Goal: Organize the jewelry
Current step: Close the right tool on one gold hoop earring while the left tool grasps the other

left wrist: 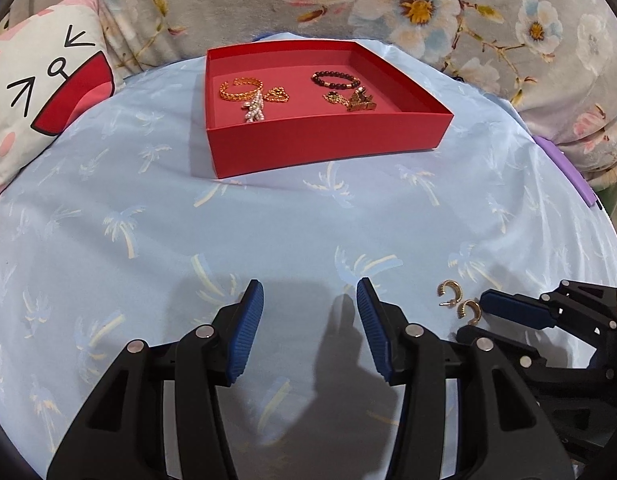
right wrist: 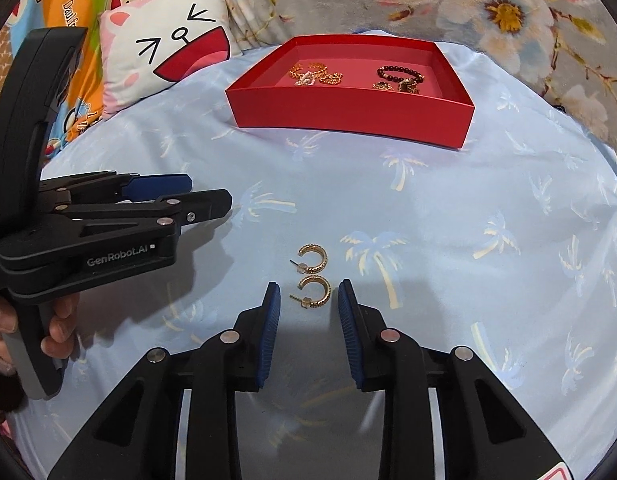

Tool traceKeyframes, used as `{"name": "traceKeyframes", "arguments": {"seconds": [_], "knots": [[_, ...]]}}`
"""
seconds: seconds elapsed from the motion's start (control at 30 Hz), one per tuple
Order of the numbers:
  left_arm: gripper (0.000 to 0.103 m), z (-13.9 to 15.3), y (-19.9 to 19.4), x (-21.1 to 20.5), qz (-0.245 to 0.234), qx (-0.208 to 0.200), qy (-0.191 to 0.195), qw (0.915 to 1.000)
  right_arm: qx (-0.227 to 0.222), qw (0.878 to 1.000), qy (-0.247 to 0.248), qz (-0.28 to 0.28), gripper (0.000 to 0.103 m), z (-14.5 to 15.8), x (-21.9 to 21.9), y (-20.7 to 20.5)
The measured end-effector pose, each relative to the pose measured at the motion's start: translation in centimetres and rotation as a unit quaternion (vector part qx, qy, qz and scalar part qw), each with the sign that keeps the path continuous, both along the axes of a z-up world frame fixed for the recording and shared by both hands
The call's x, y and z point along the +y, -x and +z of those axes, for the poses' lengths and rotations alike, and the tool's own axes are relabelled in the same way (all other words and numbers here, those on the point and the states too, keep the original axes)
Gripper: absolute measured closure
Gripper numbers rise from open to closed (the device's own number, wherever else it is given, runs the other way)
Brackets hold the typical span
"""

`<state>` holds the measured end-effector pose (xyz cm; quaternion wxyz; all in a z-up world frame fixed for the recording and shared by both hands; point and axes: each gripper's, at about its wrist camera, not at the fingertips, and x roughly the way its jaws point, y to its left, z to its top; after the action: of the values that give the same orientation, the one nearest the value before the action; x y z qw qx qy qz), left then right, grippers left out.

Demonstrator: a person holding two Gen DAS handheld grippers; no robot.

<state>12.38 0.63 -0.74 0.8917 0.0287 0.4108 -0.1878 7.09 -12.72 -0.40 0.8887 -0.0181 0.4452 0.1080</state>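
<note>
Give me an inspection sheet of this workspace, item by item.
Surface: light blue cloth with palm print, smooth.
Job's things: red tray holding gold bangle, dark bead bracelet and other pieces; two gold hoop earrings lying on the cloth outside the tray.
Clutter: nothing seen.
Grippers: right gripper open, nearer earring between its fingers, not pinched; left gripper open, nothing between.
Cables: nothing seen.
Surroundings: cartoon-face cushion, floral fabric behind.

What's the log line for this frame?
left gripper: open, empty | right gripper: open, nearer earring between the jaws, unpinched | other earring: on cloth | red box: holds bracelets
</note>
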Motion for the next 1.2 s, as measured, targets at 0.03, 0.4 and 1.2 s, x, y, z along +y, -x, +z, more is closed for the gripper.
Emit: {"name": "traceKeyframes", "arguments": {"seconds": [0.03,0.4,1.2], "knots": [[0.056,0.0,0.0,0.0,-0.001,0.001,0.000,1.0000,0.000,1.000,0.001,-0.002,0.083,0.0,-0.1,-0.1],[0.052,0.2,1.6,-2.1,-0.048,0.000,0.001,0.9989,-0.004,0.999,-0.014,-0.030,0.086,0.6,-2.5,0.1],[0.076,-0.5,2.3,-8.7,-0.117,-0.010,-0.043,0.9922,-0.015,0.995,-0.034,-0.093,0.085,1.9,-7.1,0.1]]}}
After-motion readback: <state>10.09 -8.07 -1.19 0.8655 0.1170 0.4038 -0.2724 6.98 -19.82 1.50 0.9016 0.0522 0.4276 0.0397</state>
